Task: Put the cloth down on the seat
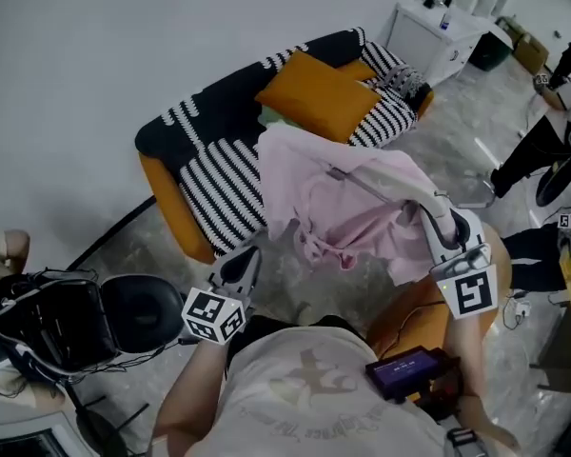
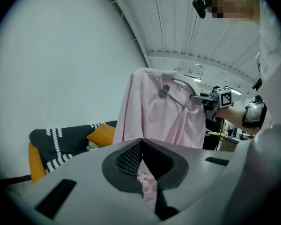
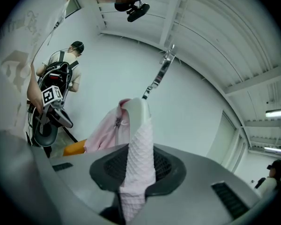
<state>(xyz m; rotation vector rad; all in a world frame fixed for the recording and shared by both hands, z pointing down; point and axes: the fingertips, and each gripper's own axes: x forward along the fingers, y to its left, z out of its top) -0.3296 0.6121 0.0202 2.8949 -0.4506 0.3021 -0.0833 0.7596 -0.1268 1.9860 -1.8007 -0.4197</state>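
Note:
A pink cloth [image 1: 333, 203] hangs on a white hanger [image 1: 385, 174] in the air in front of the seat, a sofa with black-and-white striped cushions [image 1: 219, 174] and an orange pillow [image 1: 319, 93]. My right gripper [image 1: 436, 219] is shut on the hanger's end; in the right gripper view the wrapped hanger arm [image 3: 139, 144] runs up between the jaws, with the cloth [image 3: 105, 128] beyond it. My left gripper [image 1: 250, 255] sits low, just left of the cloth's hem, jaws together at the tips. A sliver of pink [image 2: 145, 179] shows in the slit of the left gripper [image 2: 141, 146]; I cannot tell whether it is pinched.
A black chair with a bag [image 1: 67, 322] stands at the lower left. A white cabinet [image 1: 438, 31] is behind the sofa's right end. A person [image 1: 552, 122] stands at the far right. An orange stool [image 1: 414, 317] is under my right arm.

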